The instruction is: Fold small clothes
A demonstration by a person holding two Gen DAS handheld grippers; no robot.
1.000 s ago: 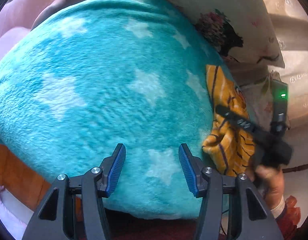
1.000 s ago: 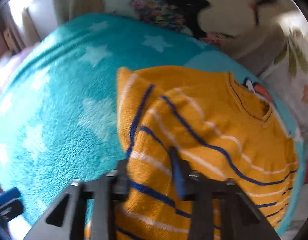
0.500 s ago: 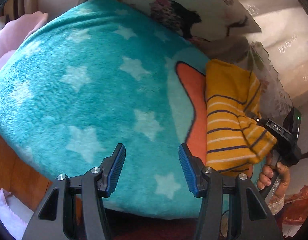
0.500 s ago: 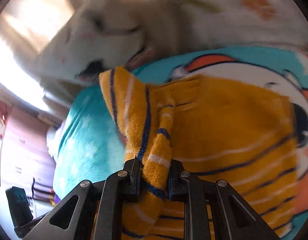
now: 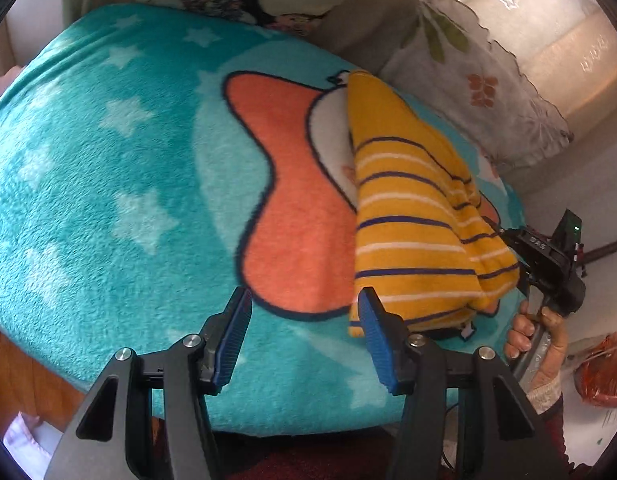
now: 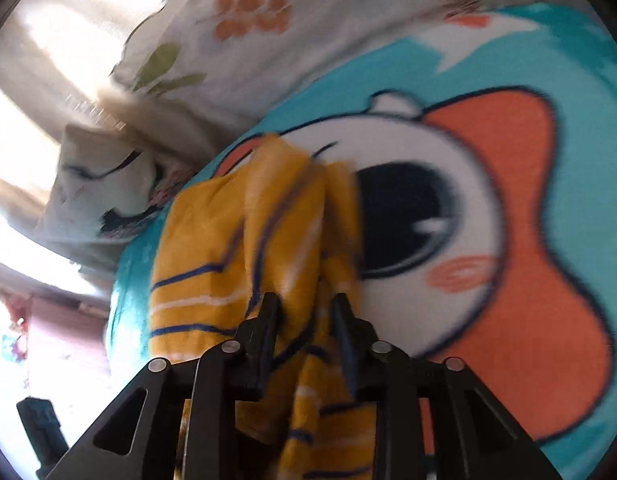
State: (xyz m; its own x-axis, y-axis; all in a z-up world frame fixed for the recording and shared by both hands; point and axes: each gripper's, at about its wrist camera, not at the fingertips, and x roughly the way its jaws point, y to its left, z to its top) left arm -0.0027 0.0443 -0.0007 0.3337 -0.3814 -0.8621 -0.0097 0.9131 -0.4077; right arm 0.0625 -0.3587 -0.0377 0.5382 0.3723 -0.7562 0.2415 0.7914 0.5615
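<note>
A small yellow sweater (image 5: 412,216) with navy and white stripes lies folded over on a teal star blanket (image 5: 108,160), atop its orange cartoon print. My right gripper (image 6: 306,320) is shut on a bunch of the sweater (image 6: 212,248) at its near edge; it also shows in the left wrist view (image 5: 508,240) at the sweater's right side. My left gripper (image 5: 304,328) is open and empty, hovering over the blanket just left of the sweater's near corner.
Floral and printed pillows (image 5: 468,76) lie beyond the blanket. A wooden edge (image 5: 24,364) shows at lower left and a red object (image 5: 600,372) at far right. The blanket's orange and white cartoon face (image 6: 488,220) lies beside the sweater.
The right gripper has carried the sweater's edge over to the right, folding it into a narrower stack. The left gripper has shifted right toward the sweater, staying open.
</note>
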